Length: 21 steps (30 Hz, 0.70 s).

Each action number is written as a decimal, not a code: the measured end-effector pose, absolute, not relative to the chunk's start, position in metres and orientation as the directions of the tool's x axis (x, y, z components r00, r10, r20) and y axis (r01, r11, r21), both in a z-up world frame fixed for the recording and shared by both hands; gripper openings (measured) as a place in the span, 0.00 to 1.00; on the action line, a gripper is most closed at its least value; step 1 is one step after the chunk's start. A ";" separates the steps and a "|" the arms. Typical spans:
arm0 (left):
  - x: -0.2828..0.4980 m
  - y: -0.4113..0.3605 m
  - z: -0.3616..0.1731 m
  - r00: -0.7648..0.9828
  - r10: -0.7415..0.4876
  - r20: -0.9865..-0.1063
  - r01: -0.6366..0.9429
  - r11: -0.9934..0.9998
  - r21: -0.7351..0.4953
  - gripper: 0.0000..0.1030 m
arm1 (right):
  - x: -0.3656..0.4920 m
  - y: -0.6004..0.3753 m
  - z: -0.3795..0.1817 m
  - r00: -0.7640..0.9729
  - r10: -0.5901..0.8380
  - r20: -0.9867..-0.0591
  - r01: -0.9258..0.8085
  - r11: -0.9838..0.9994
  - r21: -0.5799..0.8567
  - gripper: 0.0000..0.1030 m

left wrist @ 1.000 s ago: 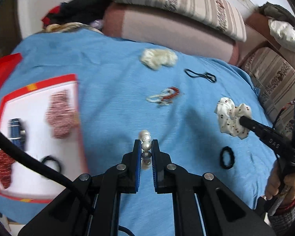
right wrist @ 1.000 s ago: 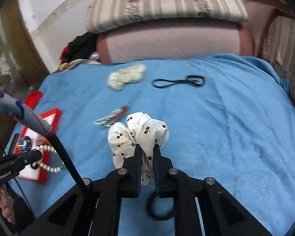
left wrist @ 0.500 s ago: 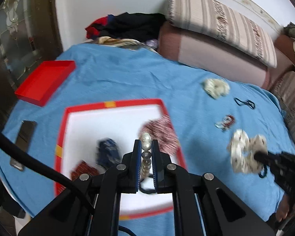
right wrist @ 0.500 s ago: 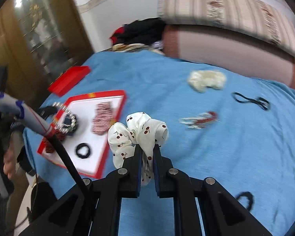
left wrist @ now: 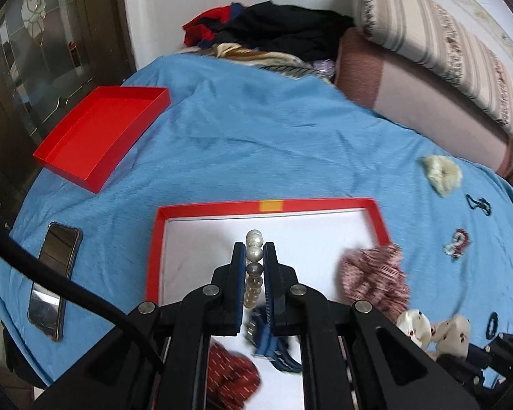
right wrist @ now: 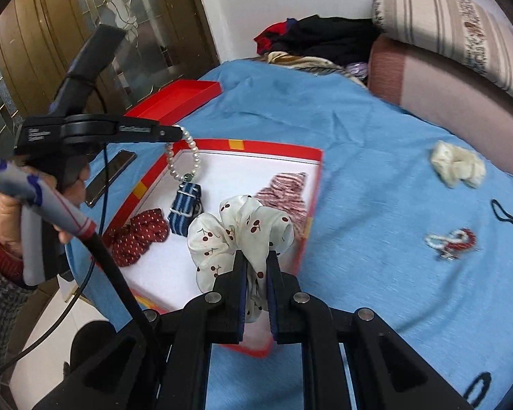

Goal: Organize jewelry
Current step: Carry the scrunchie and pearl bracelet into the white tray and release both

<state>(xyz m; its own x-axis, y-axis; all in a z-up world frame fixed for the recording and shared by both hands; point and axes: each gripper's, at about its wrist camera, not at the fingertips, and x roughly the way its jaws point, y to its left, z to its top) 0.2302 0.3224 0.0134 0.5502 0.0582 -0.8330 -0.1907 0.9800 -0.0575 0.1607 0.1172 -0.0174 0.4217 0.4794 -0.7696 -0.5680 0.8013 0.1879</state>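
Observation:
My left gripper is shut on a pearl bracelet, which hangs over the red-rimmed white tray. In the right wrist view the same bracelet dangles from the left gripper above the tray. My right gripper is shut on a white cherry-print scrunchie, held over the tray's near right part. In the tray lie a pink striped scrunchie, a blue striped strap and a dark red dotted scrunchie.
On the blue bedspread lie a cream scrunchie, a red-and-white bracelet, a thin black hair tie and a thick black tie. A red lid and a phone lie left of the tray. Pillows and clothes line the far side.
Both grippers have swung left from the open bedspread to over the tray, each carrying its item. The tray has come from the far left to beneath them.

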 end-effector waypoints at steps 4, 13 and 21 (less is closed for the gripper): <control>0.245 0.336 -0.002 0.528 0.073 -0.846 -0.203 0.978 -0.042 0.09 | 0.174 0.139 -0.029 0.408 0.479 -0.778 -0.567 0.800 0.196 0.11; 0.262 0.351 -0.022 0.509 0.088 -0.856 -0.230 0.972 -0.038 0.09 | 0.188 0.168 -0.058 0.379 0.430 -0.819 -0.573 0.804 0.157 0.11; 0.248 0.360 -0.007 0.544 0.089 -0.834 -0.268 0.961 -0.072 0.33 | 0.188 0.162 -0.050 0.398 0.446 -0.802 -0.562 0.809 0.172 0.40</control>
<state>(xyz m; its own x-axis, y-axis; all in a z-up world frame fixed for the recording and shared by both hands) 0.2484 0.3597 -0.0066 0.5440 0.0889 -0.8344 -0.2681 0.9607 -0.0724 0.1876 0.1616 -0.0502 0.3975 0.4460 -0.8019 -0.5617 0.8093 0.1716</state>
